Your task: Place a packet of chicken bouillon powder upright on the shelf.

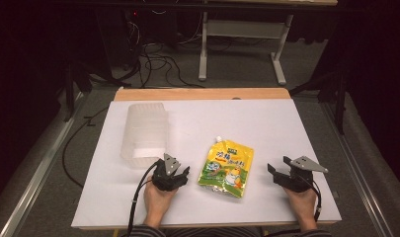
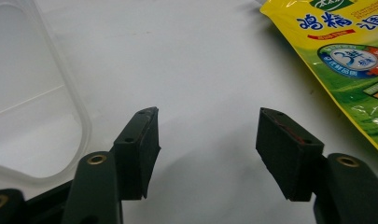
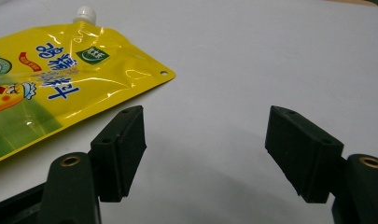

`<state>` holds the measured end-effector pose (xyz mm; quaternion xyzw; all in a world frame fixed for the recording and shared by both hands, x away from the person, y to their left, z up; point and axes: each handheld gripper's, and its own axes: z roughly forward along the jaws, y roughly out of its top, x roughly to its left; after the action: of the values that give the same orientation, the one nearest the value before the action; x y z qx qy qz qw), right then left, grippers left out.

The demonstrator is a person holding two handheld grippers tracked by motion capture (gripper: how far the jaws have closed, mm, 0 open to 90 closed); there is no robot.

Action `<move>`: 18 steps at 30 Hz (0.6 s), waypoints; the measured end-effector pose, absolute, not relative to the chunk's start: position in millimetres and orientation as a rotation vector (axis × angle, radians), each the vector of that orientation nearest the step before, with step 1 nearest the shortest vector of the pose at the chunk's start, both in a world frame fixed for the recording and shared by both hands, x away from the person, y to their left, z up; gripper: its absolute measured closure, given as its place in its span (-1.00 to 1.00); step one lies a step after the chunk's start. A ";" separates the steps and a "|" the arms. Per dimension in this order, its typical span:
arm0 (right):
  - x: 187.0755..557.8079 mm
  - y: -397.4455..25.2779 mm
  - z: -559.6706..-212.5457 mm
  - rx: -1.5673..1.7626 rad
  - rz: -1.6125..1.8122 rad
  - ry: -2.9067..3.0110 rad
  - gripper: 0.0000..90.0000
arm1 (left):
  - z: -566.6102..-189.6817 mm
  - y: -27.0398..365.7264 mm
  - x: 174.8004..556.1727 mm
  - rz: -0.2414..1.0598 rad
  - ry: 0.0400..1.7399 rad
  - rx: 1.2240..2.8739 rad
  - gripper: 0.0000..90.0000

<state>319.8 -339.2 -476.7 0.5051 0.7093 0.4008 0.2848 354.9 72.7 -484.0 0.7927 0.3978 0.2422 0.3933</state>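
Observation:
A yellow and green spouted pouch (image 1: 227, 167) lies flat in the middle of the white table, its white cap pointing away from me. A clear plastic container (image 1: 144, 133) lies on its side at the left. My left gripper (image 1: 180, 174) rests open just in front of the container and left of the pouch, with nothing between its jaws. In the left gripper view the container's rim (image 2: 79, 116) is at the left and the pouch (image 2: 350, 60) at the right. My right gripper (image 1: 278, 173) stands open to the right of the pouch (image 3: 60, 88), holding nothing.
The white table top (image 1: 266, 118) has a wooden strip along its far edge. Beyond it stand a white frame leg (image 1: 203, 44) and loose cables (image 1: 158, 64) on the grey floor. Bare table lies at the back right.

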 end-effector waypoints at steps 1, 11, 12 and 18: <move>320.0 -339.6 -476.7 1.347 1.071 1.898 -0.35 | -483.8 72.9 354.9 0.624 1.018 2.011 -0.20; 320.8 -339.5 -476.8 1.354 1.068 1.905 -0.34 | -483.9 71.9 354.6 0.621 1.000 2.019 -0.19; 321.0 -339.2 -476.8 1.356 1.066 1.907 -0.34 | -483.8 72.1 354.7 0.618 0.998 2.017 -0.19; 320.8 -339.4 -476.7 1.358 1.066 1.901 -0.34 | -483.1 73.0 354.8 0.611 0.996 2.016 -0.21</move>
<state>320.8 -339.4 -476.7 0.5071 0.7102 0.3981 0.2829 354.8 73.0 -483.1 0.7949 0.3926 0.2410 0.3947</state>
